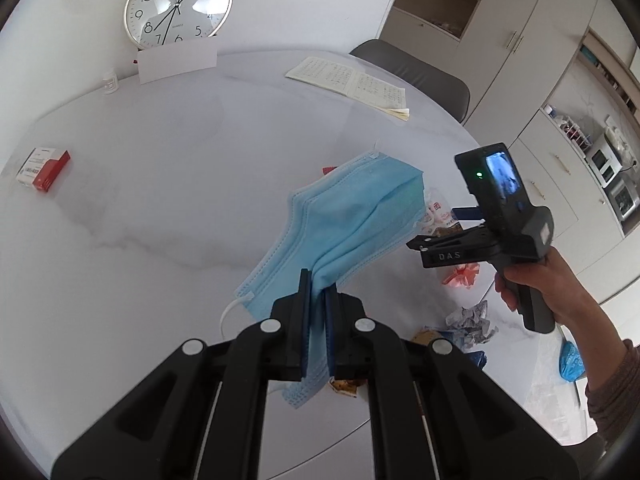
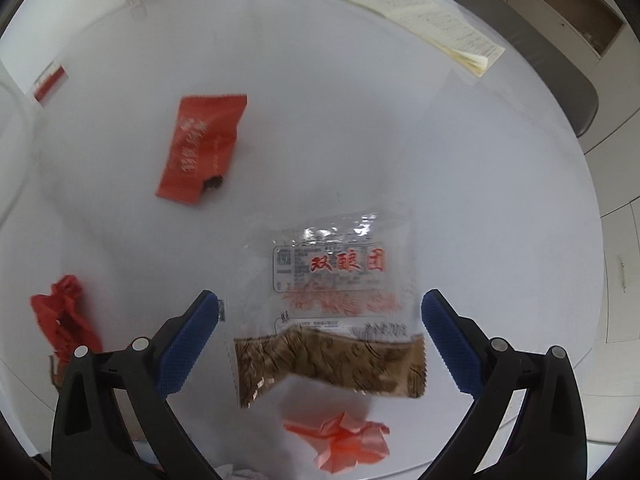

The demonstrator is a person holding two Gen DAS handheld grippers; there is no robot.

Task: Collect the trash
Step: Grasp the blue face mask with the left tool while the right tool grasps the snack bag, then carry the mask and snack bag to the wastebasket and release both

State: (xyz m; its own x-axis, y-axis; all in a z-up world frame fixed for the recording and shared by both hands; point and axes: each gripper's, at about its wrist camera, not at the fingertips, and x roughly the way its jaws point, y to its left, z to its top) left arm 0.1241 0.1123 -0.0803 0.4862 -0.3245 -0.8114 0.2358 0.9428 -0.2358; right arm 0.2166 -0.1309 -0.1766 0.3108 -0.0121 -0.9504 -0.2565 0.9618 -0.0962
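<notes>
A blue face mask [image 1: 352, 216] is clamped by its folded edge in the left gripper [image 1: 318, 300] and carried clear of the table [image 1: 160, 160], presumably for disposal. At five o'clock of it, the right gripper [image 2: 320, 332] is spread wide above a clear snack wrapper [image 2: 332, 300], probably next to be grasped. A red wrapper [image 2: 200, 148] lies at ten o'clock.

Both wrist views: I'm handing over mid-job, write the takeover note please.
Left gripper: shut on the pleated light-blue face mask, held clear of the white marble table.
Right gripper: open, empty, pointing down over the clear snack wrapper with red characters and a brown end.
Still lying on the table: that wrapper, the flat red sachet, the crumpled red wrapper, the crumpled pink-orange paper, the balled grey-white paper.
Done: mask picked up. Left: bin the mask, collect the rest. No bin in view.
</notes>
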